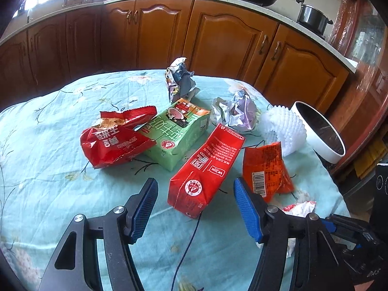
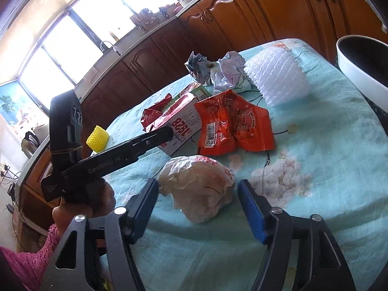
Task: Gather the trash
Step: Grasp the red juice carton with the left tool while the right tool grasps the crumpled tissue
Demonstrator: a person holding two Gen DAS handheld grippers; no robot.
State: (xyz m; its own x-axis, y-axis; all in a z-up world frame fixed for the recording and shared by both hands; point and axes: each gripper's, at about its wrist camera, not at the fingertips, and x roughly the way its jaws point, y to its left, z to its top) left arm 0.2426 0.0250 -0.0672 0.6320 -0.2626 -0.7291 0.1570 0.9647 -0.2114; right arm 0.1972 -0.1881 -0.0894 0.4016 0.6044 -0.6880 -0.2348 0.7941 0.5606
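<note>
Trash lies on a table with a light blue cloth [image 1: 48,145]. My left gripper [image 1: 195,189] is open, its jaws on either side of the near end of a red carton [image 1: 206,167], not closed on it. Around it lie a red snack bag [image 1: 114,143], a green carton [image 1: 179,131], an orange wrapper [image 1: 266,169], crumpled paper [image 1: 180,80] and a white foam net [image 1: 283,128]. My right gripper [image 2: 197,191] is open around a crumpled whitish plastic bag [image 2: 198,189], not touching it. The orange wrapper [image 2: 232,123] lies beyond it.
A white bin [image 1: 320,133] with a dark inside stands at the table's right edge, also in the right wrist view [image 2: 359,65]. A yellow foam net [image 2: 98,137] sits at the far left. Wooden kitchen cabinets [image 1: 218,36] stand behind the table.
</note>
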